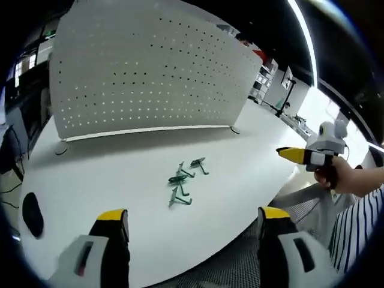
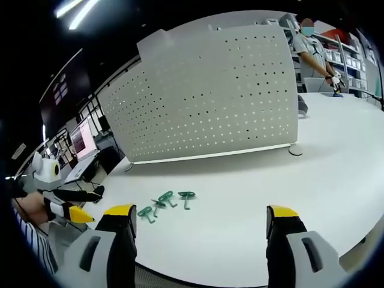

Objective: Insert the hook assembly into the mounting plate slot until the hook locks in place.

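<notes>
Green hooks (image 1: 186,180) on white table (image 1: 120,180), both grippers hovering apart, jaws spread

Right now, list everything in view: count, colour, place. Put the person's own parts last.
pegboard: one, white with rows of small holes, standing upright at the table's far side.
green hooks: a small cluster, exact count unclear, green, lying on the table in front of the pegboard.
table: one, white, bearing the board and hooks.
black object: one, dark, near the table's edge in the left gripper view.
other person: one, standing beyond the pegboard.
left tongs: black and white with yellow tips, open, above the near table edge.
right tongs: same colours, open, empty.
</notes>
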